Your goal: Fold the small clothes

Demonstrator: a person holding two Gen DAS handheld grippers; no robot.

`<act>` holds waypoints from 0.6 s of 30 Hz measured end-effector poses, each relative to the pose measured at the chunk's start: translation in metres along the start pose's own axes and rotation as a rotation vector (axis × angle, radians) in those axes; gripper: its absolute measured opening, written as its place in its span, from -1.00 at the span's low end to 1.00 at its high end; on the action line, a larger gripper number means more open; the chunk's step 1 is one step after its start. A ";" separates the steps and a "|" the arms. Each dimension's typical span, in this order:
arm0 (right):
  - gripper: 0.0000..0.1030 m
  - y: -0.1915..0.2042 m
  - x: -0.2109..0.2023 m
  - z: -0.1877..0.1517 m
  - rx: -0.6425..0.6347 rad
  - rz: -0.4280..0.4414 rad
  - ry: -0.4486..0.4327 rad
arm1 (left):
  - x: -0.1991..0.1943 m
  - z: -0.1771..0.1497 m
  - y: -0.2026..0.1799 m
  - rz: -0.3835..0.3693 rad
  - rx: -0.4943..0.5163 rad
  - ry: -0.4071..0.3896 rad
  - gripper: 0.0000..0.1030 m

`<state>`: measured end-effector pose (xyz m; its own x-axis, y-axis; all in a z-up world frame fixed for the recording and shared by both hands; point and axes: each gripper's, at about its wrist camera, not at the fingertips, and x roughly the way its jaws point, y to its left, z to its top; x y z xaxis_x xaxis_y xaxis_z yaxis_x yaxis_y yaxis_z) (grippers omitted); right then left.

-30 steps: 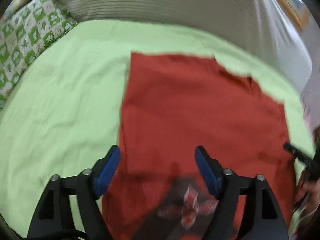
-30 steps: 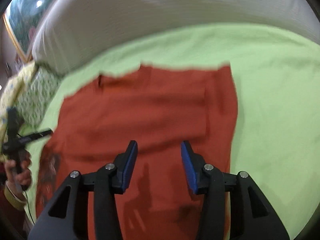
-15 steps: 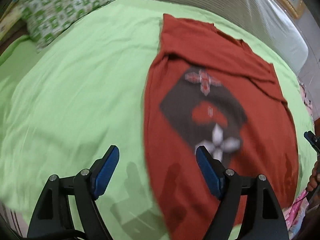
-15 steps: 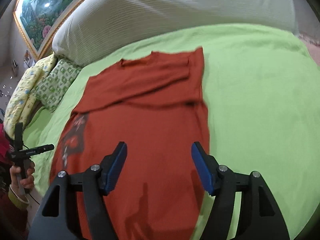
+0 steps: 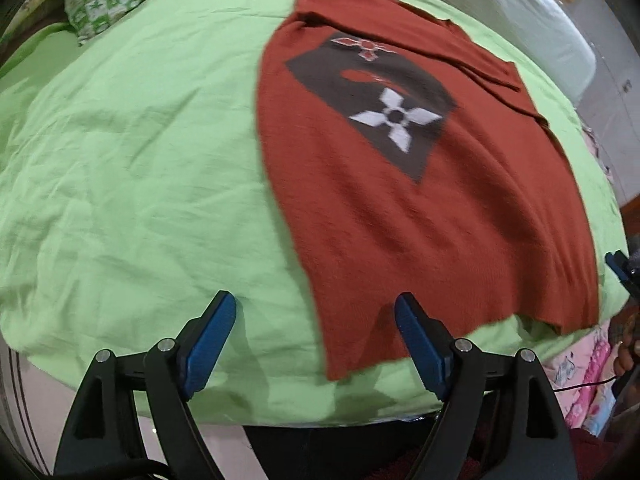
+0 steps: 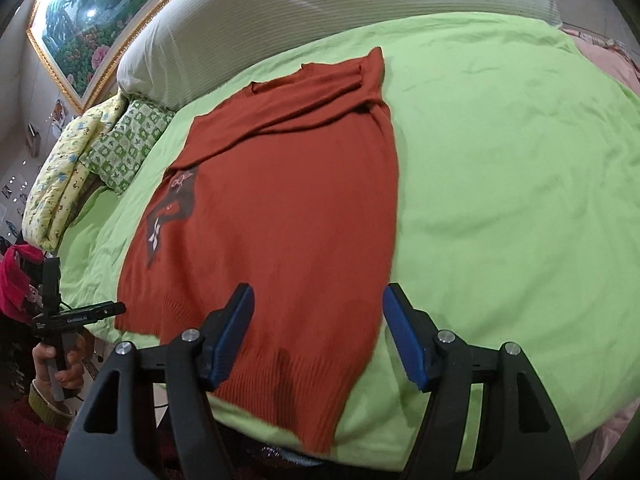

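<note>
A rust-red knit sweater (image 5: 420, 216) with a dark patch and a white four-petal motif lies flat on the green bedsheet (image 5: 132, 168), sleeves folded in near the collar. It also shows in the right wrist view (image 6: 280, 216). My left gripper (image 5: 316, 328) is open and empty above the hem's near left corner. My right gripper (image 6: 318, 324) is open and empty above the hem's near right part. The left gripper also shows in the right wrist view (image 6: 76, 314), held in a hand.
A green-patterned pillow (image 6: 124, 148) and a yellow floral quilt (image 6: 60, 184) lie at the bed's left. A grey striped headboard (image 6: 320, 12) and a framed painting (image 6: 100, 12) stand behind. Pink bedding (image 5: 576, 372) hangs at the near right edge.
Both grippers have pulled back from over the sweater toward the bed's near edge, so the whole sweater and its hem are now in view. Both stay open.
</note>
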<state>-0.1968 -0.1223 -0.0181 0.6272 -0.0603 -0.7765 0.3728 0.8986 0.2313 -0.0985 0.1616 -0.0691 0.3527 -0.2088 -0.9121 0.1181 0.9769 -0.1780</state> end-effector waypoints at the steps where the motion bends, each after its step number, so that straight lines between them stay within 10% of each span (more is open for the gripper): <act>1: 0.31 -0.001 -0.002 -0.005 0.005 -0.004 0.005 | 0.000 -0.002 -0.001 -0.007 0.004 0.002 0.60; 14: 0.31 -0.023 0.008 -0.034 0.118 0.052 0.084 | 0.018 0.009 -0.025 -0.177 0.006 0.018 0.48; 18: 0.25 -0.015 0.012 -0.036 0.079 0.091 0.122 | 0.017 0.011 -0.014 -0.165 -0.012 0.018 -0.05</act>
<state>-0.2202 -0.1209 -0.0520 0.5751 0.0772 -0.8145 0.3735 0.8609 0.3454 -0.0841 0.1434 -0.0783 0.3131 -0.3657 -0.8765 0.1621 0.9299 -0.3301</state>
